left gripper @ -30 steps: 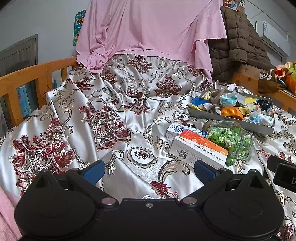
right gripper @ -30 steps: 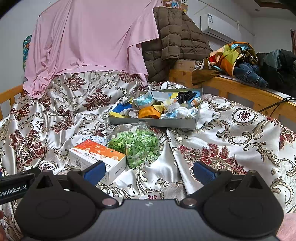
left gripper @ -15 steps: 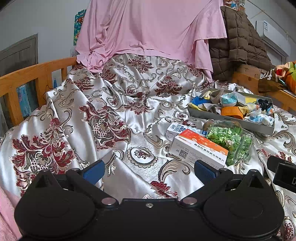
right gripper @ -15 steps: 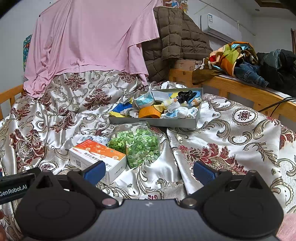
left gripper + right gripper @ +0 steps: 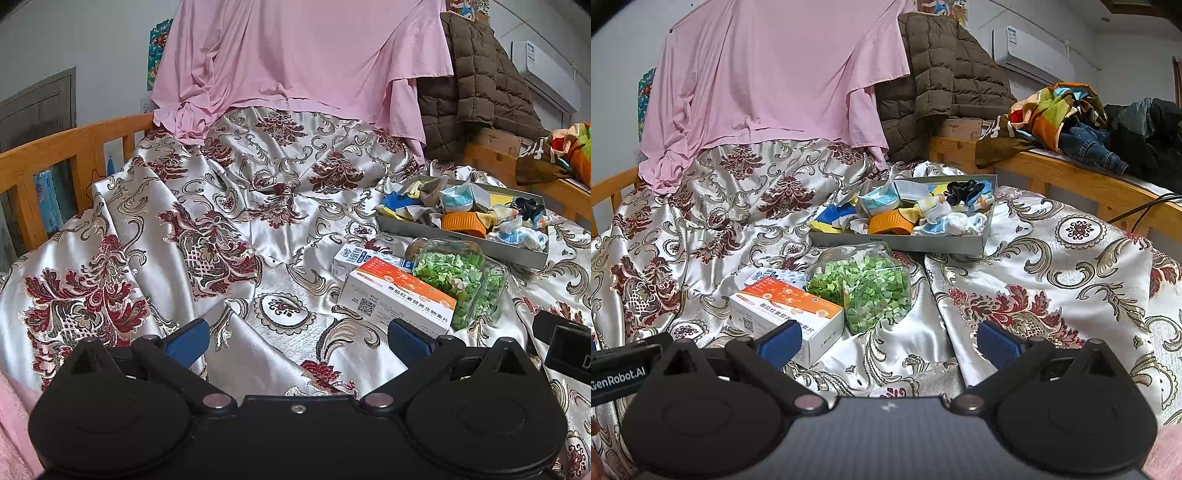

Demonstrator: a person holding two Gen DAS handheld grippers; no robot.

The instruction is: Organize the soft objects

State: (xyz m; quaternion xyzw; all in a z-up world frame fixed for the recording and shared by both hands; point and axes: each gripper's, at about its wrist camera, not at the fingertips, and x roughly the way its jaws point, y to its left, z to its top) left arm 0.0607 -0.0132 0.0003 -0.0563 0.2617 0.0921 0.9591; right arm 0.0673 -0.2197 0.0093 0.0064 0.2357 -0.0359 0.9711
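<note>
Satin bedspread (image 5: pixel 258 236) fills my view. I hold both the left gripper (image 5: pixel 297 341) and the right gripper (image 5: pixel 888 341) spread wide, empty. Soft cloth pieces (image 5: pixel 945 221), socks perhaps, sit in the grey tray (image 5: pixel 897 242) behind the jar (image 5: pixel 862 286) and orange box (image 5: pixel 783 314).

We see a silver-white bedspread (image 5: pixel 258 258) patterned with dark red and gold scrolls, and above it a plain pink sheet (image 5: pixel 295 55) beside a brown quilted coat (image 5: pixel 476 85). The box (image 5: pixel 786 310) is white with an orange top, the jar (image 5: pixel 864 288) holds green bits, and the grey tray (image 5: pixel 905 242) carries blue, yellow, white and black pieces plus an orange lid (image 5: pixel 888 223).
</note>
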